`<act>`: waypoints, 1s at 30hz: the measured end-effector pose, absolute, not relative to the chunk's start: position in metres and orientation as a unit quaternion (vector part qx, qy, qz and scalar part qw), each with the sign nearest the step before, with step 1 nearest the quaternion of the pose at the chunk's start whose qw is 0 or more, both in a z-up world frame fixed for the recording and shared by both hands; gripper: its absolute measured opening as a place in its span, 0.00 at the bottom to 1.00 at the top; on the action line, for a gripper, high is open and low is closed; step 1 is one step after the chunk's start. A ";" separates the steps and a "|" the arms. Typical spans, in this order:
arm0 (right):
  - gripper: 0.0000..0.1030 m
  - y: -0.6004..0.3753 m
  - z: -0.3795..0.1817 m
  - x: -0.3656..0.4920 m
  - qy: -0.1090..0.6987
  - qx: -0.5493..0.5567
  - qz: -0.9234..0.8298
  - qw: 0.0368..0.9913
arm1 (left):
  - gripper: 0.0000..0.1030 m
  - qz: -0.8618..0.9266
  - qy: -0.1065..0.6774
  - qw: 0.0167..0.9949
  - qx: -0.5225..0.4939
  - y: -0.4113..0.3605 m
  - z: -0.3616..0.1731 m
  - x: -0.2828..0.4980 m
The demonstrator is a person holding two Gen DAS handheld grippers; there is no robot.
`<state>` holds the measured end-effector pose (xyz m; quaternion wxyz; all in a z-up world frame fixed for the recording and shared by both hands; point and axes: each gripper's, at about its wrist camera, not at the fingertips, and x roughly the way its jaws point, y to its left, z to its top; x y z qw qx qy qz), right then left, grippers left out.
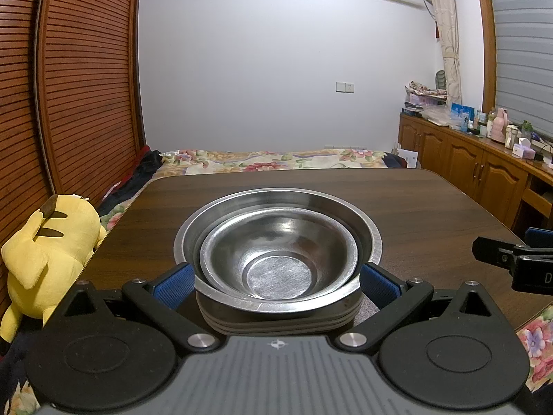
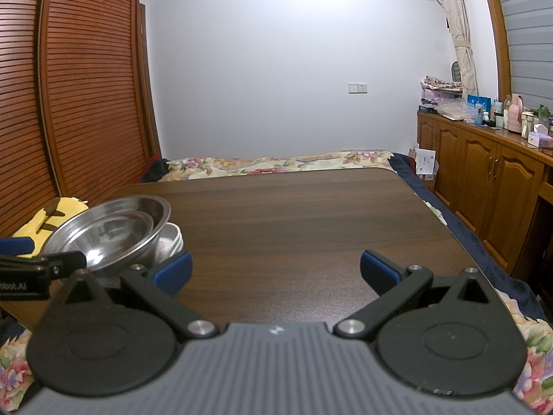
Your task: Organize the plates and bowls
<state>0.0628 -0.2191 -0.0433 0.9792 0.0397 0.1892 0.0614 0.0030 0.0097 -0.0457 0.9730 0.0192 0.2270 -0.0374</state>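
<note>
A small steel bowl sits nested in a larger steel bowl, and both rest on a stack of pale and dark bowls on the dark wooden table. My left gripper is open, with its blue pads on either side of the stack, close to its sides. In the right wrist view the steel bowls show at the left, tilted on white bowls. My right gripper is open above bare table, with nothing between its fingers.
A yellow plush toy lies off the table's left edge. A bed with a floral cover lies beyond the far edge. Wooden cabinets with clutter on top stand at the right. Slatted wardrobe doors line the left.
</note>
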 end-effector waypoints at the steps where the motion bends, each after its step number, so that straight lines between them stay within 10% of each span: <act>1: 1.00 -0.219 -0.043 0.063 0.189 0.039 0.061 0.979 | 1.00 -0.037 0.227 0.973 0.019 0.010 -0.046 0.003; 30: 1.00 -0.219 -0.044 0.064 0.189 0.043 0.061 0.979 | 1.00 -0.038 0.229 0.973 0.018 0.012 -0.046 0.003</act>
